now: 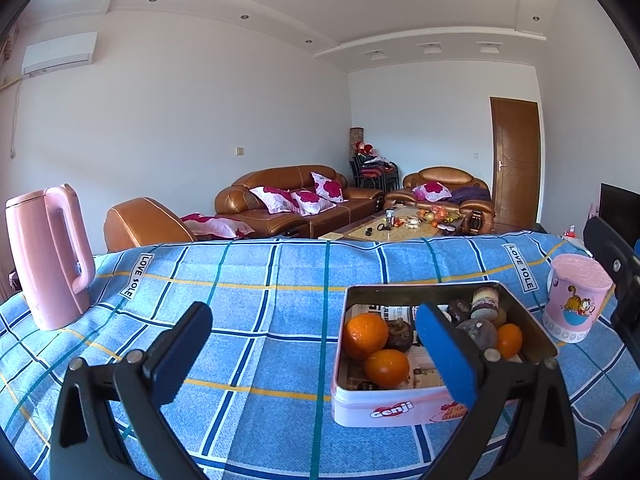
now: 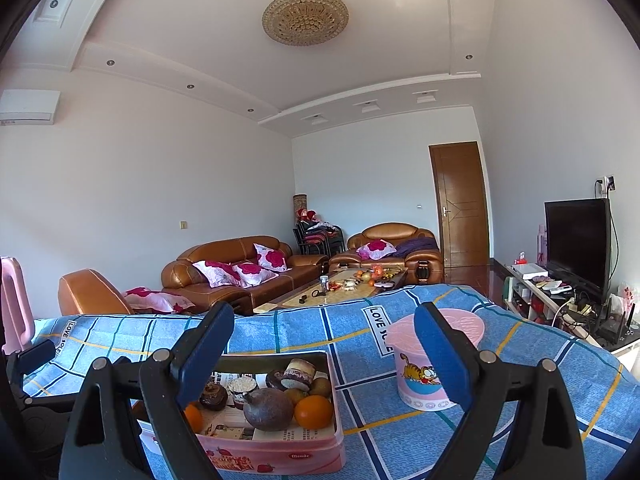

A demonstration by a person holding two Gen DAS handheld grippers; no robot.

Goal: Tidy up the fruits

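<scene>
The table under the blue checked cloth (image 1: 248, 320) carries, from large to small, one pink kettle (image 1: 48, 256) at the far left, one pink tin box (image 1: 400, 404) near the middle, and one pink cartoon cup (image 2: 424, 364) just to the right of the box. The fruits lie already inside the box: three oranges (image 1: 364, 336) that I can count, several dark round fruits (image 2: 268, 408), and brownish ones behind, whose number I cannot tell. This fits both sorting not done and sorting finished. The left gripper (image 1: 312, 348) and right gripper (image 2: 324, 356) are both released and empty, hovering near the box. Any grasp should take one fruit gently, without pressing its neighbours.
</scene>
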